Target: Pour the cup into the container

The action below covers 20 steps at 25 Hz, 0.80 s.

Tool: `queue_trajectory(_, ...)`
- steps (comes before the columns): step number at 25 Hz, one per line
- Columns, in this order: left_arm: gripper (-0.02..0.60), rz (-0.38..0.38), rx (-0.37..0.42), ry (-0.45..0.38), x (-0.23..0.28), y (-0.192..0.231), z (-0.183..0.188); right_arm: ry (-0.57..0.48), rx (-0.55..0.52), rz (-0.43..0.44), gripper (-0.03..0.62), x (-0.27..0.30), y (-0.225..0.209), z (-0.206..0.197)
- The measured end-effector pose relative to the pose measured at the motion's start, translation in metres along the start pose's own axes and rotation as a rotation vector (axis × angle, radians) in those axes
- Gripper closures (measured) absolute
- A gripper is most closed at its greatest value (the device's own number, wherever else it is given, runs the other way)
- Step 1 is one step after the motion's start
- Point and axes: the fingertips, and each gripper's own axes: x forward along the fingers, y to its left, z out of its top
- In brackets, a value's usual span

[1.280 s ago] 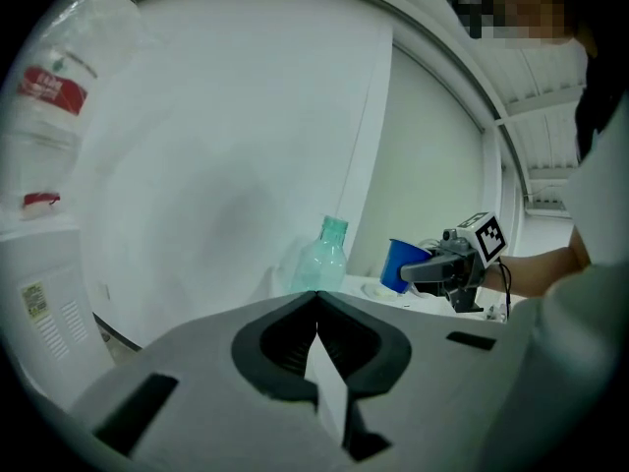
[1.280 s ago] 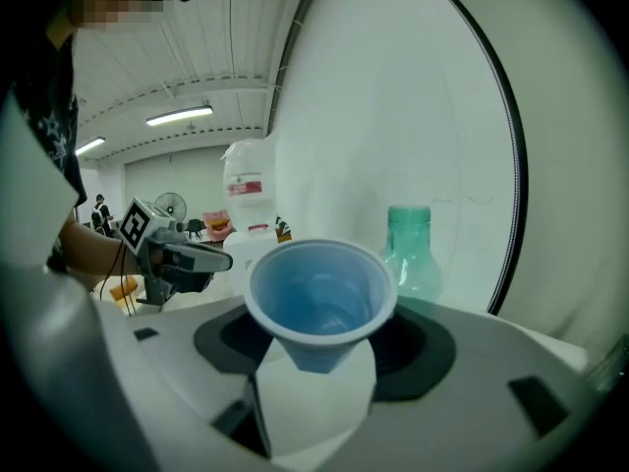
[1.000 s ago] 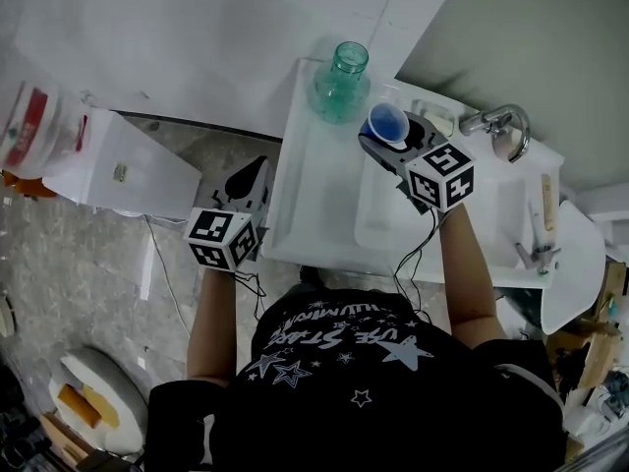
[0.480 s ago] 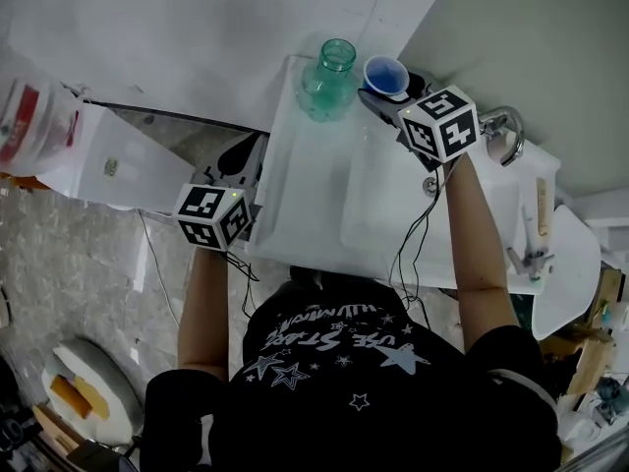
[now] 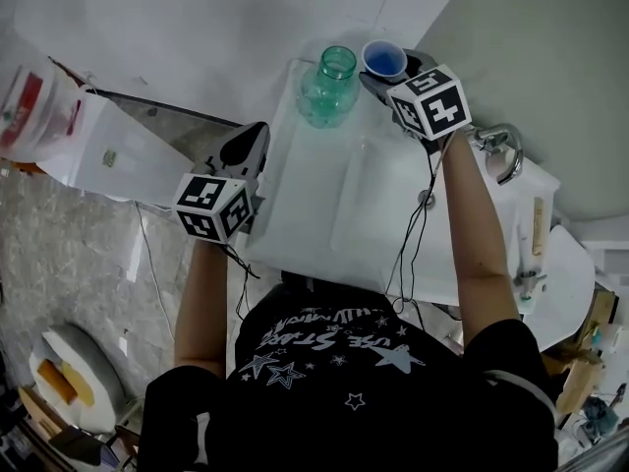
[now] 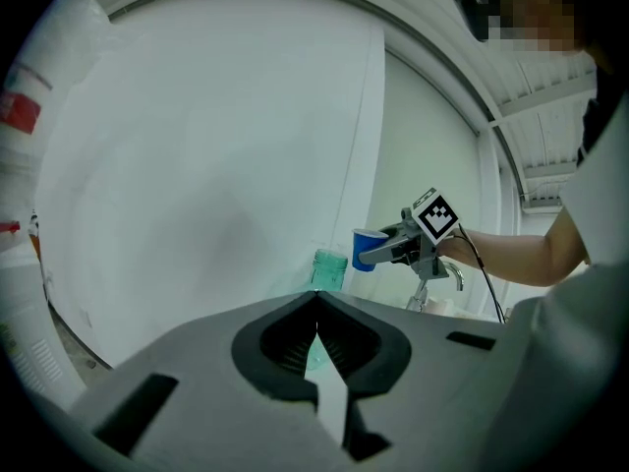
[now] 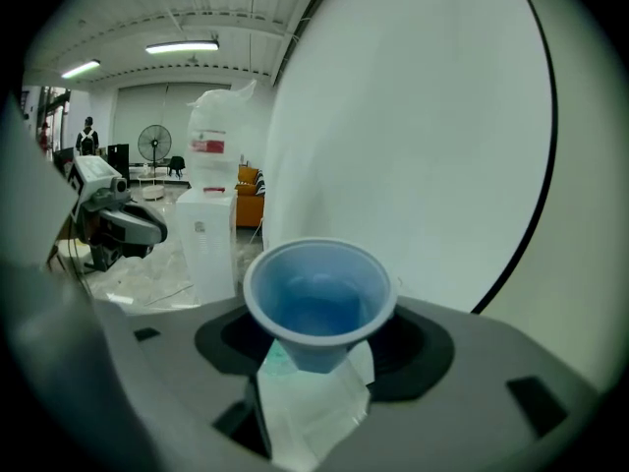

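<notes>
A blue plastic cup [image 5: 384, 60] is held upright in the air, with my right gripper [image 5: 385, 75] shut on its lower part. In the right gripper view the cup [image 7: 319, 298] fills the space between the jaws, and its inside shows a level blue surface. The green glass jar [image 5: 329, 88] stands open-mouthed on the far corner of the white counter, just left of the cup. My left gripper [image 5: 249, 150] hovers left of the counter, its jaws shut and empty. From the left gripper view [image 6: 316, 308] I see the jar [image 6: 329, 268] and the cup [image 6: 368, 249] ahead.
The white counter [image 5: 295, 214] has a basin [image 5: 393, 214] and a faucet [image 5: 496, 141] at its right. A white box [image 5: 108, 155] and a jug with a red label [image 5: 29, 106] stand to the left. A white wall rises behind the jar.
My right gripper has carried the cup away from me and leftward, from over the basin's far edge to beside the jar's mouth. The left gripper has shifted slightly forward.
</notes>
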Motion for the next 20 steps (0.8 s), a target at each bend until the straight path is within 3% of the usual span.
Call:
queue_trajectory(7,0.571,-0.003,-0.004,-0.005,0.006,0.009,0.002,0.037,-0.071,-0.063,0.319,0.010,-0.021,0.011)
queue_trajectory(12,0.569,-0.009,-0.009,0.000,0.010,0.014,-0.001,0.110,-0.201,-0.119,0.319,0.016,-0.031,0.011)
queue_trajectory(20,0.569,-0.003,-0.034,-0.003,0.009,0.019,-0.007,0.190,-0.421,-0.133,0.316,0.025,-0.021,0.014)
